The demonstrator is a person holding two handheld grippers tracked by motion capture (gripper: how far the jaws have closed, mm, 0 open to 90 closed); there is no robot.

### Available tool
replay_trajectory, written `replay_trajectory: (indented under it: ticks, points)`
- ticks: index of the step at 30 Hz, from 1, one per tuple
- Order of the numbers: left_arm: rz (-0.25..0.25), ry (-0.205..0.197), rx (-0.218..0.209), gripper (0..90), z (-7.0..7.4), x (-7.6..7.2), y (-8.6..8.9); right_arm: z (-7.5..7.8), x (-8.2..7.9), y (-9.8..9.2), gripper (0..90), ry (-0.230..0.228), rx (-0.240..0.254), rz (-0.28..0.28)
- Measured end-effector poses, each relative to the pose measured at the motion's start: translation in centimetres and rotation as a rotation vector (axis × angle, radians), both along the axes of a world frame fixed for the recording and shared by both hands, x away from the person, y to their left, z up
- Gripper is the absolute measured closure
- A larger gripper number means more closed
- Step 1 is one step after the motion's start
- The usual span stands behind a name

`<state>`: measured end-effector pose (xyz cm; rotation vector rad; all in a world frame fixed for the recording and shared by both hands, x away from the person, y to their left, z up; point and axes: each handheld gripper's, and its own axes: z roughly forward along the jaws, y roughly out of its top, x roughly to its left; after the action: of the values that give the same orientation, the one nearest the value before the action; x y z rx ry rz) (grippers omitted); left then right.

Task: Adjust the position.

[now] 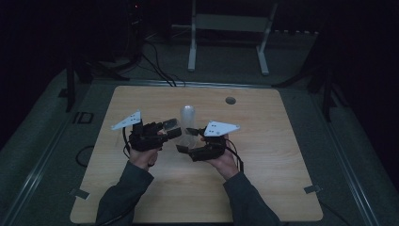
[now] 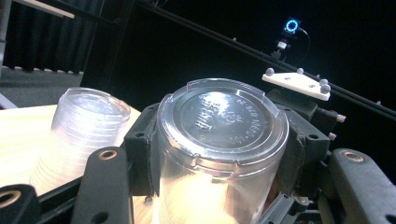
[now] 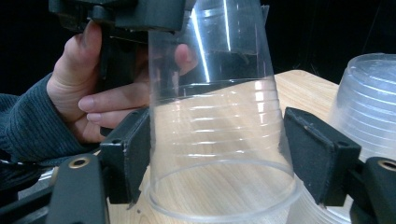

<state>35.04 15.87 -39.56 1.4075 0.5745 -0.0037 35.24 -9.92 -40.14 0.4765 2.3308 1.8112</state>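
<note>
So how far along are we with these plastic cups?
Done: one clear cup is off the stack, which stands upside down on the table. In hand: the left tongs clamp its base end, and the right tongs press near its rim. Left: probably setting it down apart.

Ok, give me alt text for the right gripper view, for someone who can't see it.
A clear plastic cup, upside down, sits between the right gripper's two black jaws above a light wooden table. The left gripper grips the cup's top end, with the person's hand behind it. A stack of clear cups stands at the right edge.
</note>
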Motion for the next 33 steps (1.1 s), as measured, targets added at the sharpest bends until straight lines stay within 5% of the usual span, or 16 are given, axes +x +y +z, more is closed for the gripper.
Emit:
replay_trajectory:
  ticks: [8,15,33]
  points:
    - [-0.001,0.001,0.009,39.8,0.1,0.0,0.0,0.1,-0.1,0.0,28.4,-0.008,-0.013,0.002]
    - [0.013,0.018,0.045,29.7,0.3,0.2,0.0,0.1,-0.1,0.0,28.4,-0.013,-0.024,0.002]
    - [0.024,-0.022,0.146,28.3,1.0,-0.1,0.7,0.1,0.0,-0.7,28.5,-0.007,-0.081,0.001]
